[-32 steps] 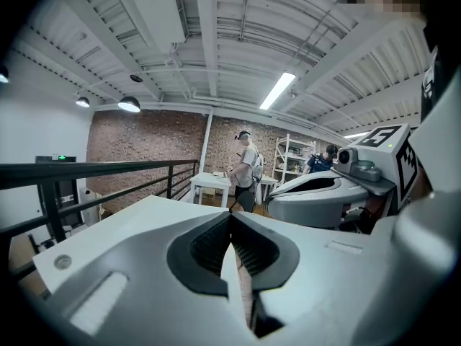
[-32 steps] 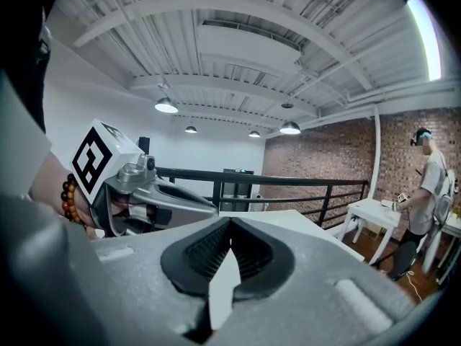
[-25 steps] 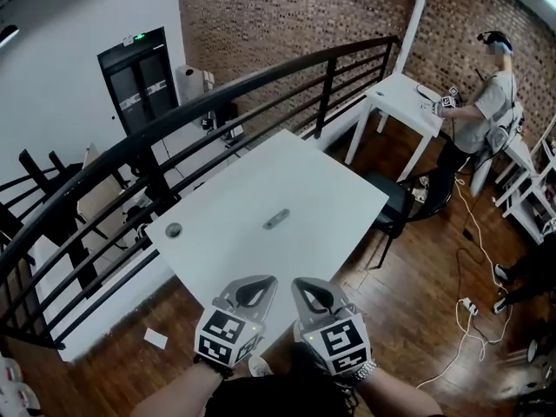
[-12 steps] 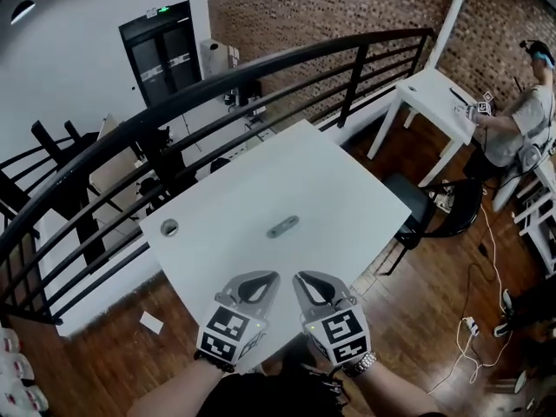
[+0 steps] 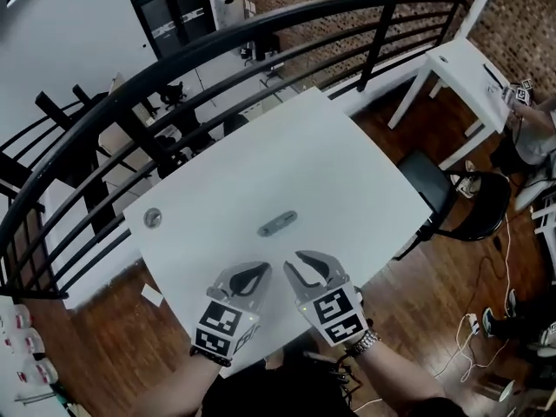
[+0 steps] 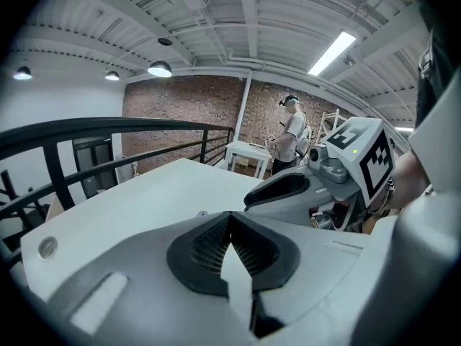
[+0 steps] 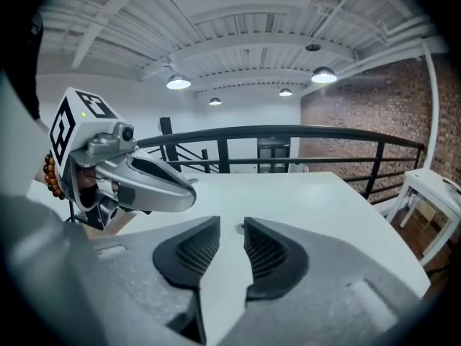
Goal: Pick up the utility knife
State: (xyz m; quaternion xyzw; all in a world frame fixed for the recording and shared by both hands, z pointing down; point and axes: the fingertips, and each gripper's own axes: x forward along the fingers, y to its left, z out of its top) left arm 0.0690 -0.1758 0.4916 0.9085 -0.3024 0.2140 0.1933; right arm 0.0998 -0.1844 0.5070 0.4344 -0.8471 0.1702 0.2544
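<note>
The utility knife [image 5: 277,224], a small grey bar, lies flat near the middle of the white table [image 5: 347,172]. Both grippers hover over the table's near edge, a short way from the knife and not touching it. My left gripper [image 5: 263,269] is shut, its pads [image 6: 248,247] meeting at the tips with nothing between them. My right gripper [image 5: 294,261] is opening; a narrow gap [image 7: 232,225] shows between its pads and nothing is in it. A small grey speck [image 7: 239,228], probably the knife, shows on the tabletop through that gap.
A round grommet [image 5: 152,218] sits in the table's left corner. A black railing [image 5: 261,24] curves behind the table. A black chair [image 5: 443,194] stands at the right, a second white table [image 5: 469,68] beyond it with a person [image 5: 534,129]. Paper [image 5: 152,295] lies on the floor.
Both grippers have moved forward and down over the table's near edge, closer to the knife. The right gripper's jaws have parted; the left stays shut.
</note>
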